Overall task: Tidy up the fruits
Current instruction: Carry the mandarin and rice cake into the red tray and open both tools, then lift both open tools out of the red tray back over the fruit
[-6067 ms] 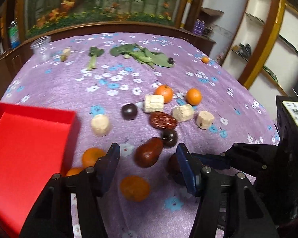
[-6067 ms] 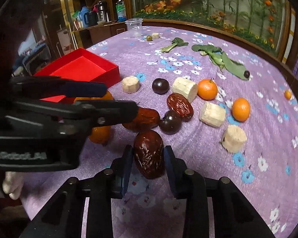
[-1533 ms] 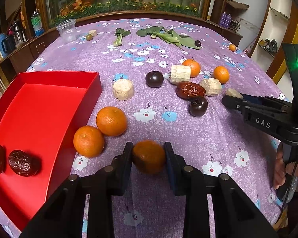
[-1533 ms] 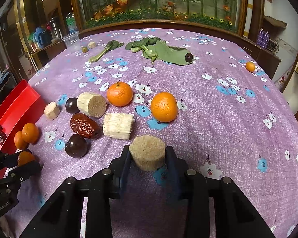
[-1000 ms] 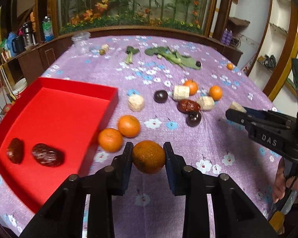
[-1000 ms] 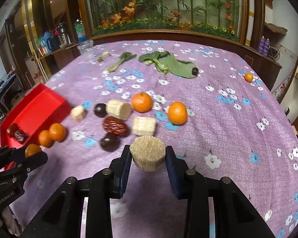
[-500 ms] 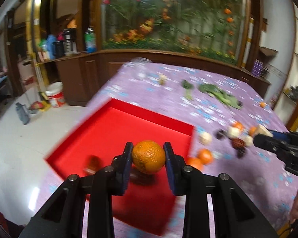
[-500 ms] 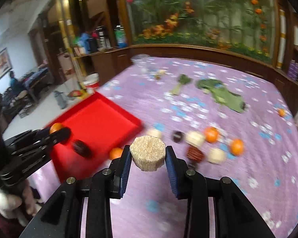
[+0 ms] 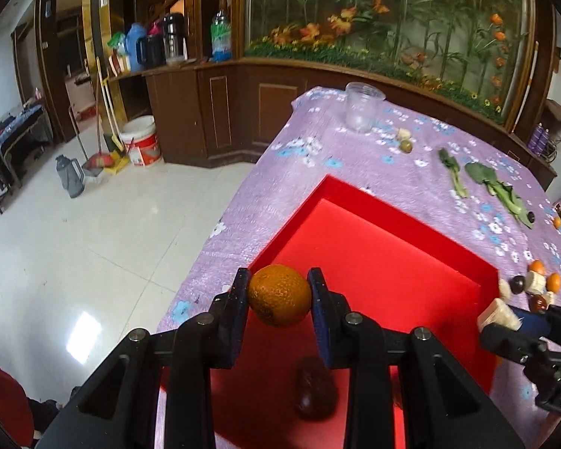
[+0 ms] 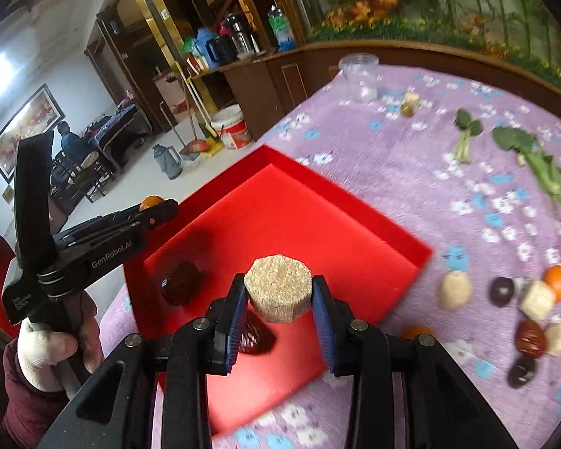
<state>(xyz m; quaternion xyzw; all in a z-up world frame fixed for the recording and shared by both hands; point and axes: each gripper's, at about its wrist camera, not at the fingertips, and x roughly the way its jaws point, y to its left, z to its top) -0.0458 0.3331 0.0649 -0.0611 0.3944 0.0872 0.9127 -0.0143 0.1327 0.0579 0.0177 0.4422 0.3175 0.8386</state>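
Observation:
My left gripper (image 9: 279, 295) is shut on an orange tangerine (image 9: 279, 295) and holds it above the near left corner of the red tray (image 9: 374, 247). A dark red date (image 9: 314, 393) lies in the tray below it. My right gripper (image 10: 278, 295) is shut on a beige sugarcane chunk (image 10: 278, 288) above the tray's (image 10: 280, 209) near side. Two dates (image 10: 179, 282) lie in the tray there. The left gripper also shows in the right wrist view (image 10: 157, 211). More fruit pieces (image 10: 535, 303) lie on the purple cloth to the right.
A clear plastic cup (image 9: 362, 110) stands at the table's far corner. Green leaves (image 9: 501, 191) lie on the cloth beyond the tray. The table's left edge drops to a tiled floor (image 9: 93, 224) with a bucket and brooms.
Both grippers have carried their loads left from the fruit pile to over the red tray. The left one now hangs over the tray's corner near the table edge.

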